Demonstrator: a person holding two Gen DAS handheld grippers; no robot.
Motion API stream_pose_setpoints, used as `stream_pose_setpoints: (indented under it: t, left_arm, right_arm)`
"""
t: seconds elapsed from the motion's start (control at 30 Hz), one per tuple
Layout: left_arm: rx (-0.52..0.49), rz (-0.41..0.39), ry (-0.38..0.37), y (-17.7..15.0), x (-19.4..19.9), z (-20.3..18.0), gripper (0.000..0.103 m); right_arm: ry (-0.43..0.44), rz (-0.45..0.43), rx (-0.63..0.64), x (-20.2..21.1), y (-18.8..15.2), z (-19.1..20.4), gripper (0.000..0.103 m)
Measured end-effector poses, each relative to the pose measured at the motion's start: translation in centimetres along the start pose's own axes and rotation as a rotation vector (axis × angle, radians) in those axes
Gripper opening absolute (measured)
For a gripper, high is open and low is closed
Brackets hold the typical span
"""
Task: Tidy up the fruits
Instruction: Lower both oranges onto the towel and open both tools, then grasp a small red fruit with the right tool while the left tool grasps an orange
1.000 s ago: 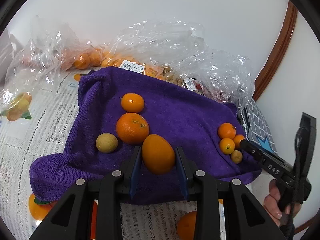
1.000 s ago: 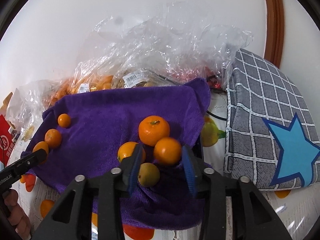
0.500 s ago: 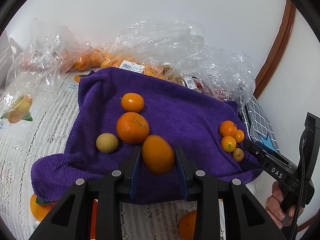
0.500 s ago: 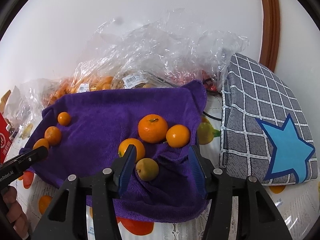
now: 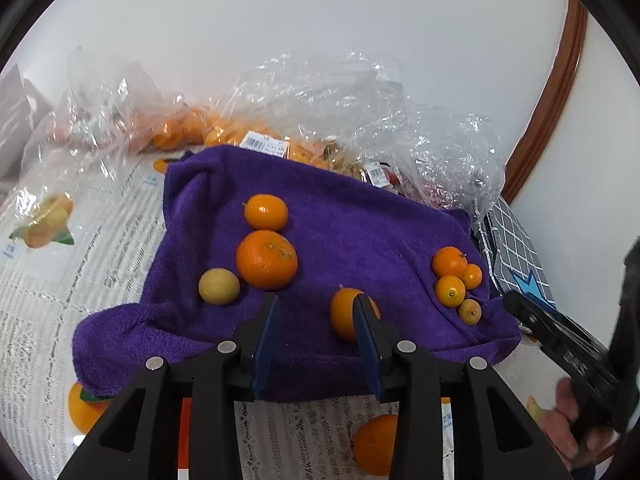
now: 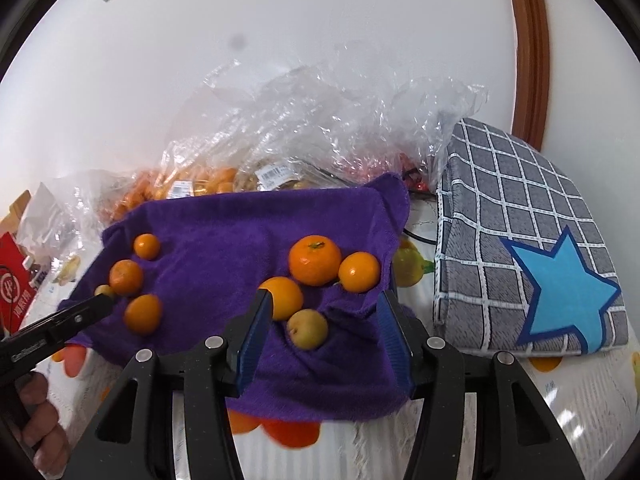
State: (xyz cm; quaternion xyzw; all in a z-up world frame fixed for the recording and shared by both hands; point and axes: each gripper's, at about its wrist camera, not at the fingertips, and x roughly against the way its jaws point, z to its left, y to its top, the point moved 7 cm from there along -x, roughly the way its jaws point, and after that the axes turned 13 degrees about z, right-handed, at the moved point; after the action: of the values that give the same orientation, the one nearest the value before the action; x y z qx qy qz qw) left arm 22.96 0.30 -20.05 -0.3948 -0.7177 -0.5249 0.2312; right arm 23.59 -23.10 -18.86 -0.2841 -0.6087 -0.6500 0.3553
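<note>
A purple towel holds two groups of fruit. In the left wrist view a large orange, a smaller orange and a yellow-green fruit lie left; several small oranges lie right. My left gripper is open and empty; an oval orange lies on the towel just behind its right finger. My right gripper is open and empty above a yellow-green fruit, with three oranges just beyond.
Clear plastic bags of fruit lie behind the towel against the white wall. A grey checked cushion with a blue star sits to the right. The tablecloth has a fruit print. A brown door frame stands at the right.
My left gripper has opened and let go of the oval orange, which now lies on the towel to the right. My right gripper has opened wider and drawn back from the small oranges.
</note>
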Motion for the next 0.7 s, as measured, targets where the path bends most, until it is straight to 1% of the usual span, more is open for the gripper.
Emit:
stream_pose_setpoints:
  t: [0.13, 0.27, 0.33, 0.37, 0.43, 0.47, 0.5, 0.6, 0.7]
  left_arm:
    - [-0.018, -0.016, 0.009, -0.1, 0.5, -0.3, 0.037]
    - [-0.031, -0.034, 0.017, -0.4, 1.3, -0.4, 0.038]
    - [-0.030, -0.039, 0.008, -0.7, 1.7, -0.2, 0.040]
    - [-0.026, -0.039, -0.005, -0.9, 2.0, 0.0, 0.041]
    - [-0.017, -0.043, -0.021, -1.2, 2.6, 0.4, 0.041]
    - [-0.012, -0.049, -0.025, -1.4, 3.0, 0.6, 0.041]
    - [-0.009, -0.052, -0.025, -1.5, 3.2, 0.8, 0.043]
    - [-0.001, -0.053, -0.019, -2.1, 3.9, 1.5, 0.043]
    - [0.015, -0.049, -0.013, -2.7, 4.4, 2.4, 0.043]
  right_arm:
    - [0.032, 0.004, 0.014, 1.8, -1.5, 1.5, 0.054]
    - [0.048, 0.015, 0.068, 3.8, -3.3, 3.9, 0.054]
    - [0.069, 0.024, 0.083, 4.6, -4.4, 4.9, 0.054]
    - [0.076, 0.030, 0.086, 4.8, -4.9, 5.2, 0.053]
    - [0.095, 0.050, 0.093, 5.0, -6.2, 6.0, 0.050]
    - [0.098, 0.061, 0.095, 4.9, -6.7, 6.2, 0.046]
    - [0.100, 0.073, 0.094, 4.9, -7.4, 6.5, 0.044]
    - [0.126, 0.104, 0.094, 4.8, -9.0, 7.4, 0.042]
    - [0.191, 0.134, 0.122, 4.8, -10.2, 8.7, 0.042]
